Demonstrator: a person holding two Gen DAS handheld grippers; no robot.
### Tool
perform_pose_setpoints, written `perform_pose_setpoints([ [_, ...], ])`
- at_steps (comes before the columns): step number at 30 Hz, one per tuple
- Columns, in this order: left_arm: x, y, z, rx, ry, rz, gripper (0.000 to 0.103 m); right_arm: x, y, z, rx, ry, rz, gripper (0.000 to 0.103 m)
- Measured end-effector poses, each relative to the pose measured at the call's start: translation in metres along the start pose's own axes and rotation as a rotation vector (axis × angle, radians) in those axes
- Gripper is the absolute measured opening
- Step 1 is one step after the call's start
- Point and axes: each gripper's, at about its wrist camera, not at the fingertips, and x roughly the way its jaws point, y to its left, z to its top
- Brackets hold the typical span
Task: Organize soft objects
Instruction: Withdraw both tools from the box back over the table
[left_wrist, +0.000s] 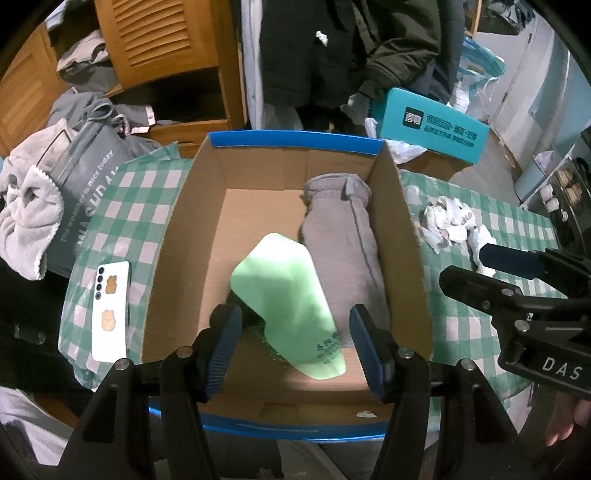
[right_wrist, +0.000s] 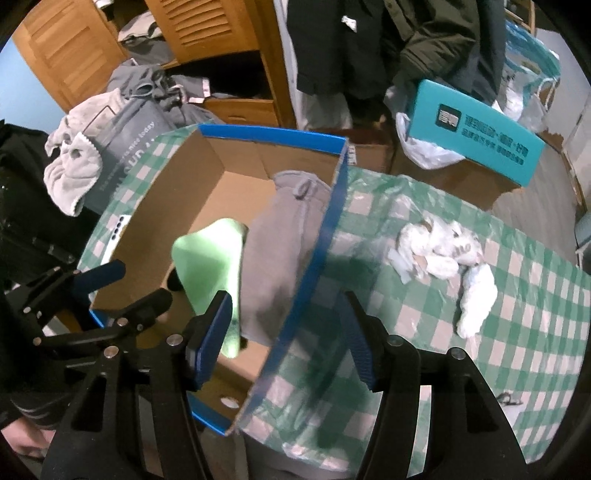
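Hidden or unclear: a dark item under the green cloth (left_wrist: 284, 295) shows only as a sliver at the cloth's left edge; identity cannot be told. Print on the cloth's near corner is too blurred to read. The box (left_wrist: 184, 236) near wall is partly covered by the left tool (left_wrist: 295, 347) in its own view. In the right wrist view the phone (right_wrist: 120, 227) is mostly cut off by the box wall, and the box's right wall blocks part of the grey garment (right_wrist: 273, 258).

Box: open cardboard, blue rim, sits on the checked cloth of the desk (left_wrist: 480, 332). Inside, the grey garment (left_wrist: 343, 236) lies rolled along the right wall; the green cloth lies just left of it, overlapping its lower edge.

Left tool: over the near end of the box, pads well apart and holding nothing. The near end of the green cloth lies between and below the pads; no contact visible.

Right tool (right_wrist: 288, 339): jaws wide, empty, straddling the box's right wall, left pad over the box interior, right pad over the desk. Grey garment and green cloth lie just ahead of the left pad.

White crumpled cloth (right_wrist: 447, 258) lies on the desk to the right of the box, well apart from both tools.
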Motion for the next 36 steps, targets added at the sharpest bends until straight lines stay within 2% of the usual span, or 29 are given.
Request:
perform_pose_setpoints([
  [8,0.003,-0.029,0.000,0.049,0.016,-0.027,0.062,-0.009,-0.033,-0.012,0.050,-0.003,-0.018,0.060],
  [22,0.011,-0.095,0.001,0.157,0.048,-0.066,0.065,-0.023,-0.114,-0.047,0.177,-0.003,-0.088,0.060],
  [36,0.033,-0.153,0.002,0.220,0.121,-0.104,0.065,-0.040,-0.192,-0.090,0.297,0.002,-0.156,0.060],
])
